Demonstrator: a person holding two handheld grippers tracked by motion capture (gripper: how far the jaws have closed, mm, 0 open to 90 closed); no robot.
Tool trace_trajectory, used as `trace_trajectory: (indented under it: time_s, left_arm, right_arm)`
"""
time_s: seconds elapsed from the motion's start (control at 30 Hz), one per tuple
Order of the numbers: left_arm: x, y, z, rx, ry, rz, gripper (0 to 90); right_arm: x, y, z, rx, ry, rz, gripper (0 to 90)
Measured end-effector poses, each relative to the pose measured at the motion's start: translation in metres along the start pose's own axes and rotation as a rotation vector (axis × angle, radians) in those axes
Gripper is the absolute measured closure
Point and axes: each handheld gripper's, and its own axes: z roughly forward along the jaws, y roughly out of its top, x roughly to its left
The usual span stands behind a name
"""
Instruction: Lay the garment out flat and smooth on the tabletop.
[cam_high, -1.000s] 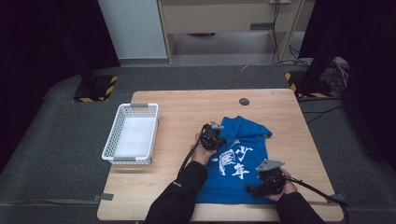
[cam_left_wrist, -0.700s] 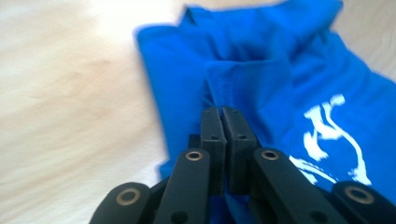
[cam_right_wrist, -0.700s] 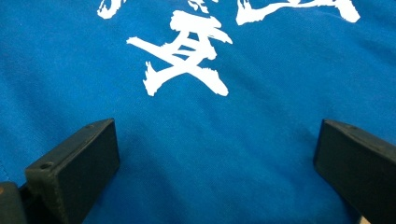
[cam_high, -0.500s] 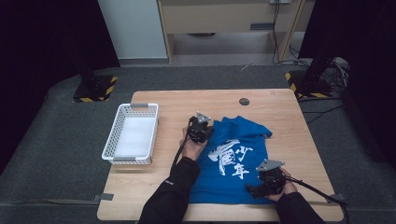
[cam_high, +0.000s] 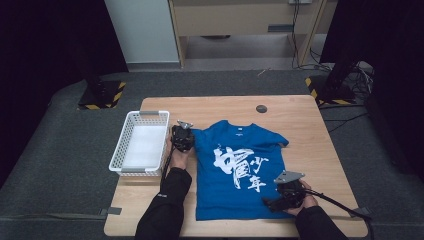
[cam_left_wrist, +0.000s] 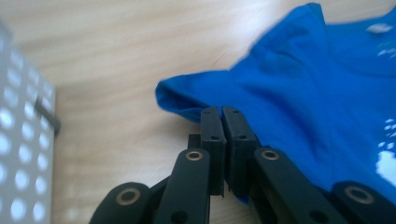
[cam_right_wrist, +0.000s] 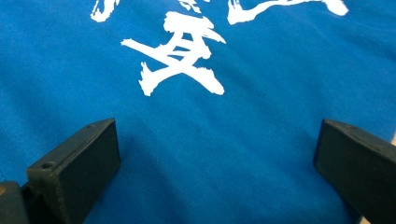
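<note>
A blue T-shirt (cam_high: 235, 170) with white printed characters lies spread face up on the wooden table (cam_high: 300, 125). My left gripper (cam_high: 182, 137) sits at the shirt's left sleeve. In the left gripper view its jaws are closed on the sleeve's edge (cam_left_wrist: 187, 100), and the gripper (cam_left_wrist: 222, 112) pinches the blue cloth. My right gripper (cam_high: 280, 197) rests at the shirt's lower right corner. In the right gripper view the gripper (cam_right_wrist: 217, 154) stands wide open over the blue fabric (cam_right_wrist: 210, 154), below the white print (cam_right_wrist: 180, 63).
A white perforated basket (cam_high: 140, 142) stands at the table's left, right beside my left gripper; its wall (cam_left_wrist: 23, 154) is close in the left gripper view. A small dark round thing (cam_high: 261, 108) lies near the table's far edge.
My left gripper has moved left and away from me with the sleeve, pulling the shirt out flat toward the basket. The right gripper has stayed at the lower right corner.
</note>
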Motion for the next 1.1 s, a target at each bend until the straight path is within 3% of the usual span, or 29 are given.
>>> trace_trajectory:
  time_s: [0.13,0.27,0.3,0.37,0.53,0.67,0.8,0.97,1.0,1.1]
  left_arm:
    - [0.006,-0.010,0.009,0.067,0.045,0.006,83.0]
    - [0.009,-0.009,0.004,0.032,0.055,-0.022,62.1]
    - [0.009,-0.008,0.002,0.015,0.047,-0.027,61.2]
    - [0.006,-0.003,-0.003,-0.033,0.020,-0.026,52.4]
    - [-0.012,0.004,-0.003,-0.135,-0.109,-0.009,39.7]
    - [-0.026,-0.001,0.012,-0.099,-0.155,0.024,34.6]
    - [-0.033,-0.007,0.027,-0.047,-0.150,0.058,33.8]
    - [-0.033,-0.009,0.032,-0.044,-0.118,0.084,33.7]
    - [-0.034,-0.009,0.033,-0.041,-0.092,0.096,34.0]
    - [-0.033,-0.008,0.034,-0.040,-0.070,0.081,32.0]
  right_arm:
    - [0.001,0.000,0.000,-0.003,0.004,-0.003,0.7]
    - [0.001,0.000,0.000,-0.003,0.004,-0.002,0.7]
    - [0.001,0.000,0.000,-0.003,0.004,-0.002,0.7]
    - [0.001,0.000,0.000,-0.003,0.004,-0.002,0.7]
    - [0.001,0.000,0.000,-0.004,0.003,-0.001,0.7]
    - [0.001,0.000,0.000,-0.004,0.003,0.000,0.7]
    - [0.001,0.000,0.000,-0.005,0.002,0.001,0.7]
    - [0.001,0.000,0.000,-0.005,0.001,0.003,0.7]
    - [0.001,0.000,0.000,-0.005,0.001,0.003,0.7]
    - [0.002,0.000,0.000,-0.004,-0.002,0.006,1.1]
